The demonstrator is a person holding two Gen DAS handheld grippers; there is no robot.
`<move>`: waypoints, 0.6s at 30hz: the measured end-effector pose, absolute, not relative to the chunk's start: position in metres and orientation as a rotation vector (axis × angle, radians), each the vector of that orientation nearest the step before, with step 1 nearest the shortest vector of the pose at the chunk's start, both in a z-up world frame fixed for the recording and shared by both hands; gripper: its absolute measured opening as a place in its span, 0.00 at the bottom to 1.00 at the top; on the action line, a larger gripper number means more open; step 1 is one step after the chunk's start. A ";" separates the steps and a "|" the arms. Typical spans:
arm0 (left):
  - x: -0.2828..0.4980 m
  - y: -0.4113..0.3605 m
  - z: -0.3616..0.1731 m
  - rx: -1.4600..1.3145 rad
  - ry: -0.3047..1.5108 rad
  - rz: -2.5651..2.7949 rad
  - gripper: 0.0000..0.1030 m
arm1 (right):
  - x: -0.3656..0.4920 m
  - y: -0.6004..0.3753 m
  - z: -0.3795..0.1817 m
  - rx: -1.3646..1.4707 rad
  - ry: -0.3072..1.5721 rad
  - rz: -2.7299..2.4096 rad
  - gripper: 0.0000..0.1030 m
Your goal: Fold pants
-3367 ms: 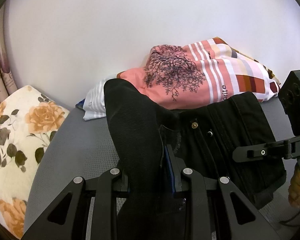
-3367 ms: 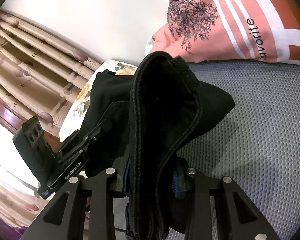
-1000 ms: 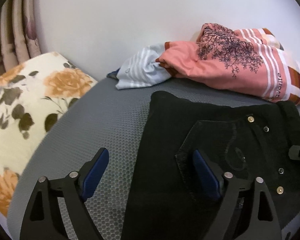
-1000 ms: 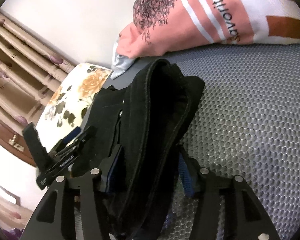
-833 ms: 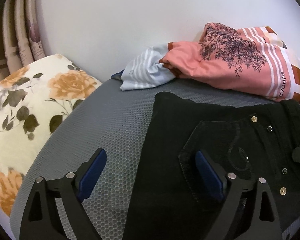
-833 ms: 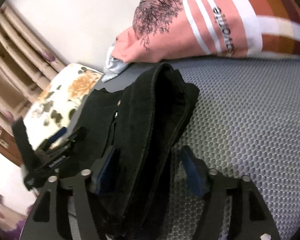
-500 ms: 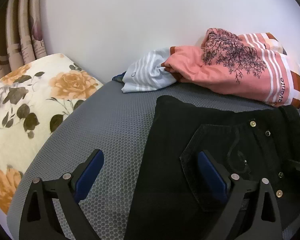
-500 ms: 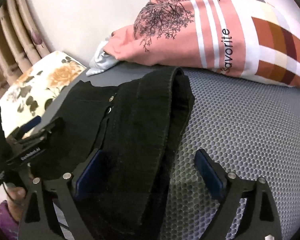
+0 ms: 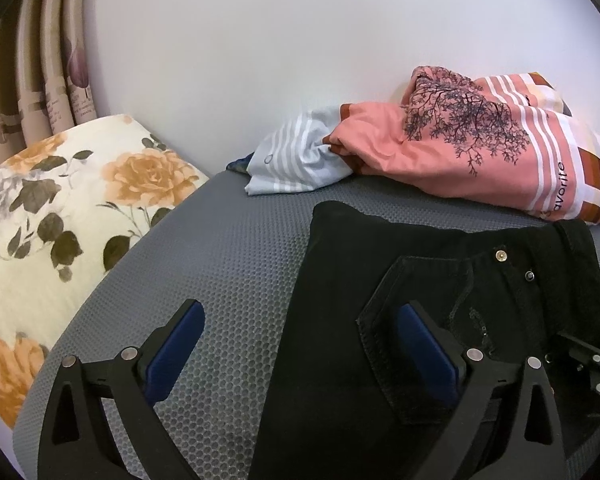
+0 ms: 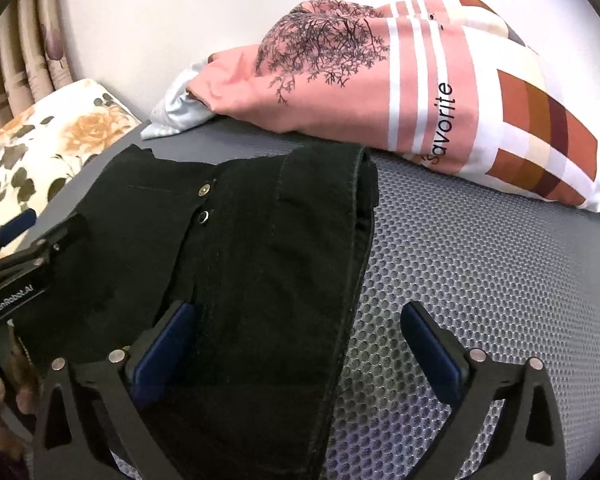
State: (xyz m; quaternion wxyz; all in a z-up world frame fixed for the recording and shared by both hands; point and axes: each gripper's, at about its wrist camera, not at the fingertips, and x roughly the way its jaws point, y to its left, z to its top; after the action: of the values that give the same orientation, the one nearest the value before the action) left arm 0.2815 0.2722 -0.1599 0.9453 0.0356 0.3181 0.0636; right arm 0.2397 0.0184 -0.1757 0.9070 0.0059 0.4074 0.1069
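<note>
Right wrist: black pants [image 10: 260,264] folded flat, rivets showing; both grippers [image 10: 300,344] [image 9: 300,344] apart.

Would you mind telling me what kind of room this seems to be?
Probably a bedroom at home. A floral pillow lies against the wall beside curtains, and loose printed laundry sits behind the black pants on a grey mesh mat that looks like bedding.

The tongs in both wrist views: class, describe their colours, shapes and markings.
Both the left tongs and the right tongs have black angular fingers with triangular cut-outs, silver rivets and blue pads. The right view shows white "GenRobot.AI" lettering on the left tongs' body.
</note>
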 end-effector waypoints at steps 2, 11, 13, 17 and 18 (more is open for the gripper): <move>0.281 0.271 -0.160 0.079 0.643 0.130 0.96 | 0.240 0.021 -0.175 0.002 0.839 0.209 0.98; 0.279 0.269 -0.159 0.089 0.633 0.127 0.97 | 0.238 0.026 -0.174 -0.026 0.829 0.180 0.98; 0.279 0.268 -0.159 0.094 0.632 0.126 0.97 | 0.238 0.026 -0.174 -0.032 0.826 0.175 0.98; 0.279 0.266 -0.158 0.099 0.628 0.125 0.97 | 0.237 0.027 -0.173 -0.045 0.820 0.164 0.98; 0.279 0.266 -0.158 0.100 0.628 0.124 0.97 | 0.237 0.028 -0.173 -0.048 0.819 0.161 0.98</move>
State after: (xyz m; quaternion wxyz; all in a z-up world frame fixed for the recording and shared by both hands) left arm 0.2789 0.2663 -0.1580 0.9480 0.0490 0.3085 0.0611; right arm 0.2365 0.0278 -0.1733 0.9139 -0.0235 0.3975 0.0784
